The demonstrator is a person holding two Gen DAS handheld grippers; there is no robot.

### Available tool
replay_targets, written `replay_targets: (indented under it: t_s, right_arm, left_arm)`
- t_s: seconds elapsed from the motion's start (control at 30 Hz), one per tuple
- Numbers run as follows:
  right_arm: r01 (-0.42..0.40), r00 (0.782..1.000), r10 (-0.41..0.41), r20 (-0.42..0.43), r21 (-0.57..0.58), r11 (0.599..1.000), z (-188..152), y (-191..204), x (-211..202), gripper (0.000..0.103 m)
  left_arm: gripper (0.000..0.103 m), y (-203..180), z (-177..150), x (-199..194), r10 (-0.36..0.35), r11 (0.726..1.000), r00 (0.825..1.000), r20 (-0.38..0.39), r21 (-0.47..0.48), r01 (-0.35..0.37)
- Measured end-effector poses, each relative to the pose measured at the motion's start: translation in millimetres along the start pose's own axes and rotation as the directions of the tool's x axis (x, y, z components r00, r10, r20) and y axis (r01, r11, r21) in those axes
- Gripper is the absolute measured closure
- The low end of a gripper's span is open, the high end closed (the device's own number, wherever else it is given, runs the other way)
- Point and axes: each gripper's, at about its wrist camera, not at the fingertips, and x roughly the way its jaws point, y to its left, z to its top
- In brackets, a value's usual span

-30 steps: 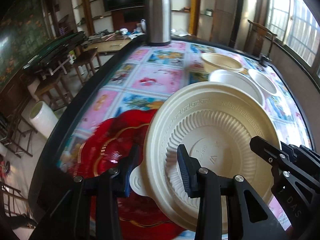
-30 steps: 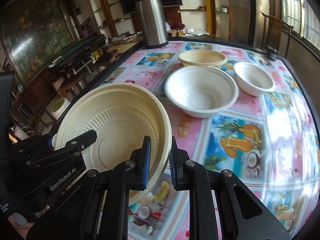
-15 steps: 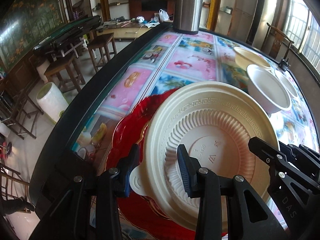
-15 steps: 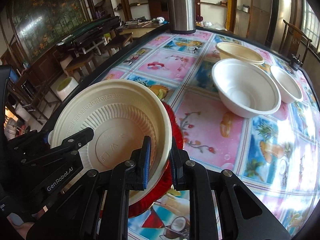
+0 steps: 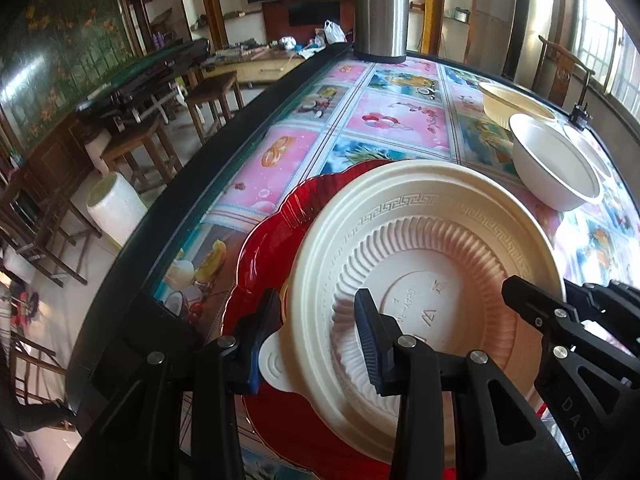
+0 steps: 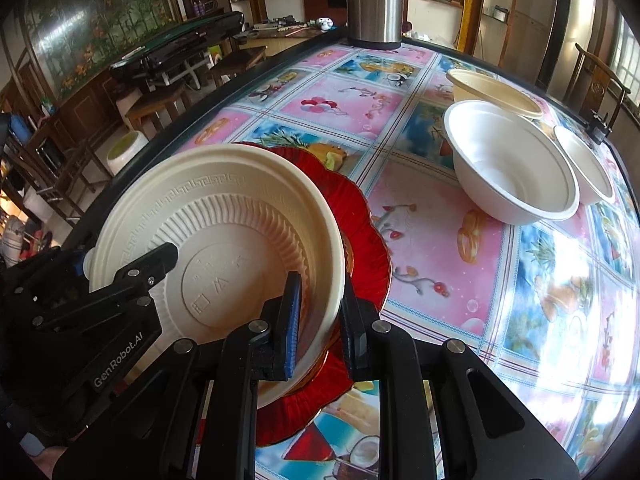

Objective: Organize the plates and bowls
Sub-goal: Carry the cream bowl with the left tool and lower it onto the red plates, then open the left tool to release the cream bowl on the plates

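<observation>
Left tool (image 5: 316,334): its two blue-padded fingers were set narrowly around the near left rim of the cream ribbed plastic plate (image 5: 432,248), straddling the plate's small tab; seen in the right wrist view at the plate's left edge (image 6: 120,276).
Right tool (image 6: 318,320): closed narrowly on the near right rim of the same plate (image 6: 224,224), one pad inside the rim and one outside; its black fingers showed at the right of the left wrist view (image 5: 560,312).
Cream plate: held by both tools, lying over the red scalloped plastic plate (image 5: 272,232), whose edge showed around it on the left and far sides; whether the two touched I could not tell.
Red plate: on the near left part of the counter (image 6: 440,248), its fluted rim (image 6: 368,224) jutting out to the right of the cream plate.
Counter: covered with a glossy cloth of pink and blue picture squares.
Large white bowl (image 6: 512,164): upright on the counter, farther off and to the right, well apart from the plates (image 5: 556,168).
Small white bowl (image 6: 584,168): just beside the large one on its right.
Beige bowl (image 6: 496,92): just behind the large white bowl (image 5: 516,104).
Steel flask (image 6: 374,0): upright at the far edge of the counter (image 5: 380,8).
</observation>
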Motion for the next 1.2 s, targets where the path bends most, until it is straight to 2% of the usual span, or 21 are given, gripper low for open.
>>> replay_targets:
  t_s: [0.13,0.3,0.37,0.43,0.57,0.8,0.97,1.0,1.07,1.2]
  right_arm:
    - [0.038,0.999,-0.039,-0.014,-0.029,0.999,1,3,4,0.083]
    - [0.022,1.000,-0.022,-0.003,-0.006,1.000,0,-1,4,0.081]
    - [0.013,1.000,-0.013,-0.003,-0.012,1.000,0,-1,5,0.080]
    - [0.017,1.000,-0.017,-0.001,-0.021,1.000,-1,1,3,0.080]
    - [-0.004,1.000,0.004,0.010,-0.004,1.000,-2,-1,0,0.080]
    - [-0.030,0.998,0.028,0.047,0.043,0.999,-4,-13,-15,0.080]
    - [-0.047,0.996,0.041,0.082,0.072,0.996,-7,-20,-31,0.080]
    - [-0.054,0.995,0.047,0.084,0.081,0.995,-8,-23,-33,0.079]
    - [-0.064,0.994,0.055,0.089,0.093,0.994,-9,-26,-35,0.066]
    - [-0.070,0.991,0.056,0.124,0.115,0.991,-14,-34,-47,0.063]
  left_arm:
    - [0.061,-5,-2,-2,0.038,0.999,0.999,0.024,0.027,-0.039]
    - [0.060,-5,-2,-5,0.071,0.996,0.996,0.045,0.044,-0.073]
    - [0.054,-5,-2,-7,0.076,0.996,0.996,0.052,0.048,-0.079]
    - [0.040,-5,-2,-7,0.075,0.996,0.996,0.056,0.051,-0.078]
    - [0.039,-4,-2,-10,0.088,0.995,0.993,0.077,0.048,-0.092]
    - [0.039,-2,3,-13,0.070,0.997,0.994,0.083,0.021,-0.072]
    - [0.028,-4,6,-21,0.044,0.999,0.993,0.111,-0.004,-0.044]
    - [0.028,-5,6,-23,0.037,0.999,0.992,0.118,-0.006,-0.036]
    - [0.027,-7,8,-26,0.024,1.000,0.992,0.124,-0.009,-0.023]
    - [0.025,-13,9,-34,-0.010,1.000,0.988,0.152,-0.020,0.014]
